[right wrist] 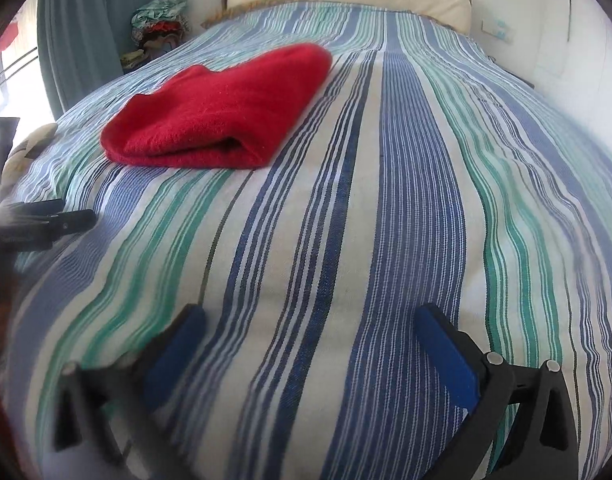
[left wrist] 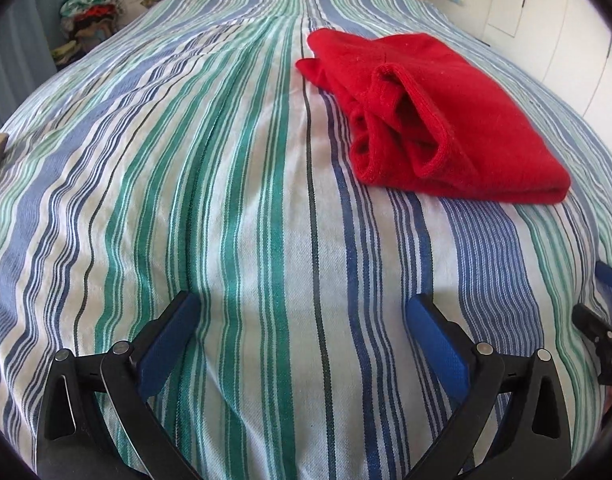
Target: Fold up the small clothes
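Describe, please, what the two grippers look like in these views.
Both look alike. The left gripper has two black plastic fingers faced with blue textured pads, joined by linkage bars with round silver pivot pins and triangular cut-outs. The right gripper has the same build. No cables or sleeves show.

Left gripper (left wrist: 301,308), right gripper (right wrist: 310,316): jaws wide apart, empty, angled downward.

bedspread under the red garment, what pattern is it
White with blue and green stripes running lengthwise. The bedspread shows best in the left wrist view.
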Tool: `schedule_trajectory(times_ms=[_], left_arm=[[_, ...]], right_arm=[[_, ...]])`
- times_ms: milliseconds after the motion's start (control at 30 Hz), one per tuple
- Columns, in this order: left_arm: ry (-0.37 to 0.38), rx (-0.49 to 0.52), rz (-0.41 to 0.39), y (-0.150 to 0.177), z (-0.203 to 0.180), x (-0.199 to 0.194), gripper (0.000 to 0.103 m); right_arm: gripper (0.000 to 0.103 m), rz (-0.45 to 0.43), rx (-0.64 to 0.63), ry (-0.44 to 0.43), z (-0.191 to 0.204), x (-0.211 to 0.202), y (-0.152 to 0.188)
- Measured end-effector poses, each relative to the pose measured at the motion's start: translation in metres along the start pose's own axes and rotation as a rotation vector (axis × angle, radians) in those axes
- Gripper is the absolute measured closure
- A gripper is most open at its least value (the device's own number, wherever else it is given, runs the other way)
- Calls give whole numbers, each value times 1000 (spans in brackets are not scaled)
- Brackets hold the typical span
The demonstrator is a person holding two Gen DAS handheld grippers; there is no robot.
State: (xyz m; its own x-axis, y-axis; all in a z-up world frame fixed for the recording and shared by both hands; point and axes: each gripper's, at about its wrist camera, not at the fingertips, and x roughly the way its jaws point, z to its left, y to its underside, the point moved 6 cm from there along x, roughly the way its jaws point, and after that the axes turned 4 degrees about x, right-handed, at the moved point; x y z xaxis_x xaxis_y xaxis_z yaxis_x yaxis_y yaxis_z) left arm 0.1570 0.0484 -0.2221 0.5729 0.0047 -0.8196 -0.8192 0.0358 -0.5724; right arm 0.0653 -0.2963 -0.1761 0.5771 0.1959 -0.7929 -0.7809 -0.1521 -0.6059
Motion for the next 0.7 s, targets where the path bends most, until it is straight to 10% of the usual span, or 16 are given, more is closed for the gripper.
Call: schedule_trajectory(times_ms=[700], left_arm=[[-26, 3, -13, -1, -2, 1, 0]], right_arm=[[0, 7, 2, 3, 0, -1, 0]])
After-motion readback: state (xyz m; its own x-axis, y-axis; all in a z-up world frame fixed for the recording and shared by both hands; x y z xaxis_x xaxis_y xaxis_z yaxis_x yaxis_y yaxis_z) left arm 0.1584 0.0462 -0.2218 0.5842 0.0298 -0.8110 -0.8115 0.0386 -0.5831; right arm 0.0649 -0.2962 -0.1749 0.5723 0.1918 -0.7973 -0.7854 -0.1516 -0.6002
